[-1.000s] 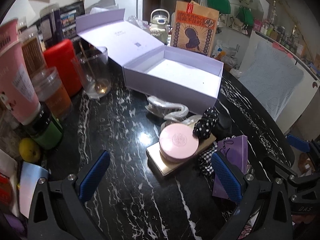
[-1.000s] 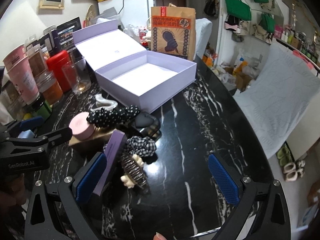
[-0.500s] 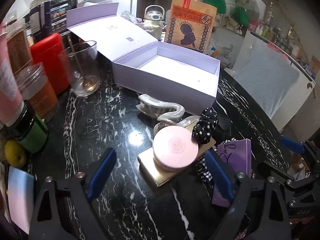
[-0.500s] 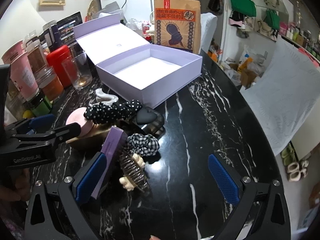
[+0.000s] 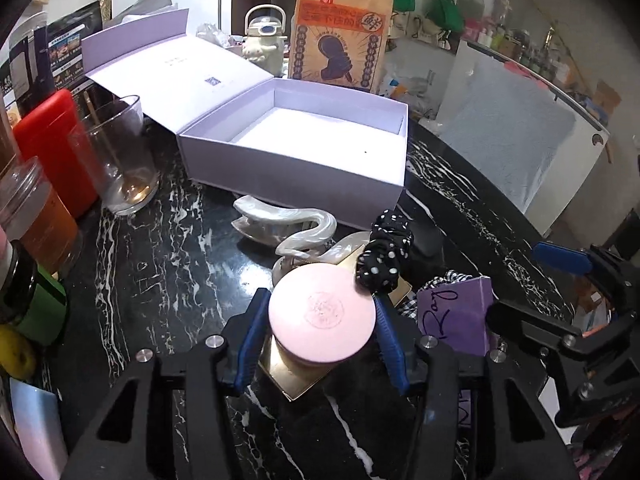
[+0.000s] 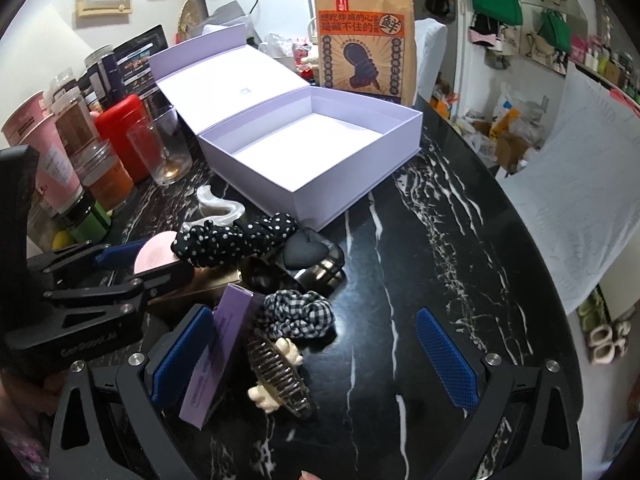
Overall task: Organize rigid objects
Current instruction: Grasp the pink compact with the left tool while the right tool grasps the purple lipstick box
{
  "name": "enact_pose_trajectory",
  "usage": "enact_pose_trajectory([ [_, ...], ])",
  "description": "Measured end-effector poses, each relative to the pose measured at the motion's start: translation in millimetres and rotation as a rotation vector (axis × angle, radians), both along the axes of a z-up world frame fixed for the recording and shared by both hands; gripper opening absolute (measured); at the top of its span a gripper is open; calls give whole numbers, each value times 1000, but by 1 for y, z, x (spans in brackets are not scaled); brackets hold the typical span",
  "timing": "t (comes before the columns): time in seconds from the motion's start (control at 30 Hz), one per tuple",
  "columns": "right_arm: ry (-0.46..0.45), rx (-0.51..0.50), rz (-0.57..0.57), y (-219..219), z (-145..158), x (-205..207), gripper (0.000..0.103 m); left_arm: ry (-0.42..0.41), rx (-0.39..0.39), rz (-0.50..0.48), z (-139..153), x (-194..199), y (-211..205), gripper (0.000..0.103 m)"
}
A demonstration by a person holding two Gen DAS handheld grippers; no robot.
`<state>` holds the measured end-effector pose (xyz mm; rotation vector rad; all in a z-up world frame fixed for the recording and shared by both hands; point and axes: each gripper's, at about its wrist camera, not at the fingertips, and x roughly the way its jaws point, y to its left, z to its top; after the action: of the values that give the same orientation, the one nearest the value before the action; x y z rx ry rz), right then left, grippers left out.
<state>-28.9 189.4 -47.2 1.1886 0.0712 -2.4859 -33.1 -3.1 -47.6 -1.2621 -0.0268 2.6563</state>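
My left gripper (image 5: 320, 332) is shut on a round pink compact (image 5: 322, 311), which rests on a gold flat box (image 5: 298, 380); the compact also shows in the right wrist view (image 6: 154, 254). A polka-dot scrunchie (image 5: 386, 252) lies against the compact. An open lilac box (image 5: 320, 136) stands empty behind, also in the right wrist view (image 6: 316, 152). My right gripper (image 6: 316, 360) is open; a purple box (image 6: 218, 354) leans by its left finger, with a toothed hair claw (image 6: 278, 374) and a checked scrunchie (image 6: 300, 314) between the fingers.
A pearly white hair clip (image 5: 288, 226), a black heart-lid jar (image 6: 312, 256), a glass (image 5: 120, 156), a red canister (image 5: 52, 148), jars and pink cups (image 6: 44, 148) at left, a paper bag (image 5: 340, 36) behind the box. The black marble table edge (image 6: 540, 248) curves at right.
My left gripper moved forward and down to the pink compact and closed on it. The right gripper stayed open and shifted slightly.
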Motion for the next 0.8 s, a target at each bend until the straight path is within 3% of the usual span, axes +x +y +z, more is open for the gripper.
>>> enact_pose_trajectory([
  [0.27, 8, -11, 42, -6, 5, 3, 97, -7, 18, 43, 4, 8, -19, 51],
  [0.33, -17, -17, 64, -10, 2, 3, 83, -2, 17, 57, 5, 13, -23, 51],
  [0.43, -55, -26, 78, -11, -4, 4, 73, -1, -1, 68, 6, 18, -24, 51],
  [0.73, -36, -72, 46, 7, 4, 17, 73, 12, 36, 62, 12, 29, -20, 51],
  [0.8, -42, -75, 66, 8, 5, 20, 65, 20, 32, 60, 14, 32, -17, 51],
])
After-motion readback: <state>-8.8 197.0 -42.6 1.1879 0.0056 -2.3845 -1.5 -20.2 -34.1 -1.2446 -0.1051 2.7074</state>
